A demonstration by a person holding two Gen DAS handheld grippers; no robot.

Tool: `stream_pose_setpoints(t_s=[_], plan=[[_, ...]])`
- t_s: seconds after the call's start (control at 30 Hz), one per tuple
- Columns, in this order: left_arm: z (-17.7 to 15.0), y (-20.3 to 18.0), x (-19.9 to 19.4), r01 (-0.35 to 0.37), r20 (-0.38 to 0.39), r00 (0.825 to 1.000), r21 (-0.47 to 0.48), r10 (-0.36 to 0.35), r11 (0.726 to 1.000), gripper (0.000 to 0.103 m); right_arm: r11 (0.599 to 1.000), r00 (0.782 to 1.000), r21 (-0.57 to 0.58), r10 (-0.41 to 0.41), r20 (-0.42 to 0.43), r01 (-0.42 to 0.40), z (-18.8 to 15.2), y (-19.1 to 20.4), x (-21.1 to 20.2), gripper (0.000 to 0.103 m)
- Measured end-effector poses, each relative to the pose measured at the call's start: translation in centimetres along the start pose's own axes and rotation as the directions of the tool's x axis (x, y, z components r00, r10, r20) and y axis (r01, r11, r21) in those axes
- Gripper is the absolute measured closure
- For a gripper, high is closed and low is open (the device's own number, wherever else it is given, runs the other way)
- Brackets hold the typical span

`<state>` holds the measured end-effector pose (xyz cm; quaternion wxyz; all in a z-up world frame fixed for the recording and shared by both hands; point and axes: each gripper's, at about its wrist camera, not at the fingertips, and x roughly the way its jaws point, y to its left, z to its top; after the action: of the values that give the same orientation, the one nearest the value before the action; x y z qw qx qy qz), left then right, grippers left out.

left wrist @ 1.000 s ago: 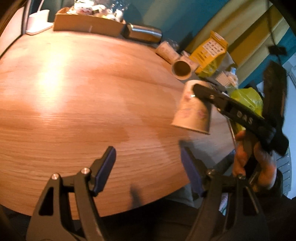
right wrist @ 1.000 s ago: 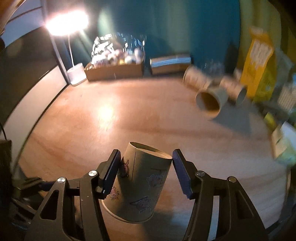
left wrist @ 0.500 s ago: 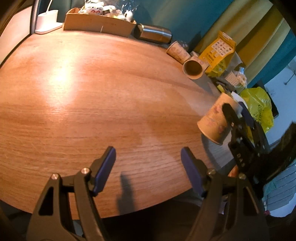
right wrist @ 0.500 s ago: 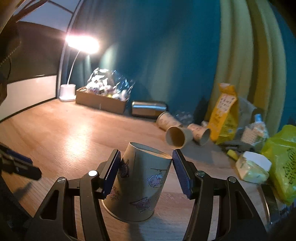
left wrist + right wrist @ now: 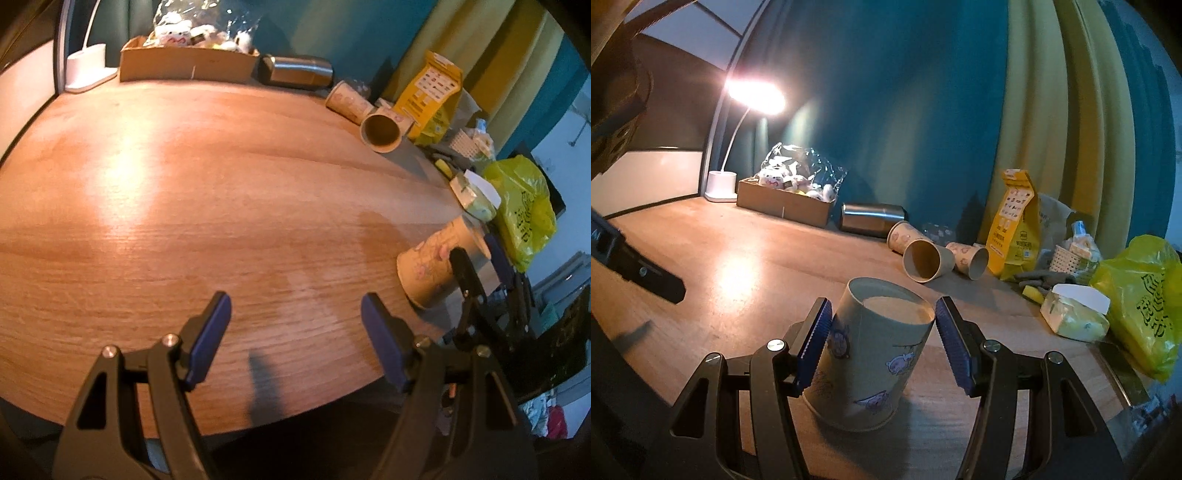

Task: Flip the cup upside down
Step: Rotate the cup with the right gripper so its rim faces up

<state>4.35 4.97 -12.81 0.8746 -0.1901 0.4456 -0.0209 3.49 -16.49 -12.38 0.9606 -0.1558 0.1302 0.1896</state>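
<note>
A printed paper cup (image 5: pixel 875 358) stands upside down, rim on the wooden table (image 5: pixel 746 269), base up, slightly tilted. My right gripper (image 5: pixel 882 343) has a blue pad on each side of it; the left pad touches the cup and the right pad stands just off it. In the left wrist view the same cup (image 5: pixel 432 262) sits near the table's right edge with the right gripper's fingers (image 5: pixel 467 273) around it. My left gripper (image 5: pixel 295 332) is open and empty over the table's front edge.
Several paper cups (image 5: pixel 925 258) lie on their sides at the back right beside a steel flask (image 5: pixel 871 218), a cardboard box (image 5: pixel 785 201) and a lit lamp (image 5: pixel 720 188). A yellow pouch (image 5: pixel 1012 225), a green bag (image 5: pixel 1141 306) and a tissue pack (image 5: pixel 1075 314) crowd the right edge.
My right gripper turned the cup over and lowered it until its rim rests on the table; its jaws have eased apart. My left gripper stayed open and drew back slightly.
</note>
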Motion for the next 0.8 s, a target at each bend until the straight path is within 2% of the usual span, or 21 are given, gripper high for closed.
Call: stream_pose_setpoints(t_s=[0.43, 0.8], plan=[[-0.51, -0.86, 0.41, -0.014, -0.007, 1.0, 0.009, 0.014, 1.0, 0.029, 0.999, 0.999, 0.005, 0.039, 0.006, -0.039, -0.56, 0.12, -0.64, 0.042], [-0.5, -0.87, 0.29, -0.024, 0.0, 1.0, 0.011, 0.024, 1.0, 0.029, 0.999, 0.999, -0.003, 0.032, -0.001, -0.032, -0.37, 0.38, -0.27, 0.043]])
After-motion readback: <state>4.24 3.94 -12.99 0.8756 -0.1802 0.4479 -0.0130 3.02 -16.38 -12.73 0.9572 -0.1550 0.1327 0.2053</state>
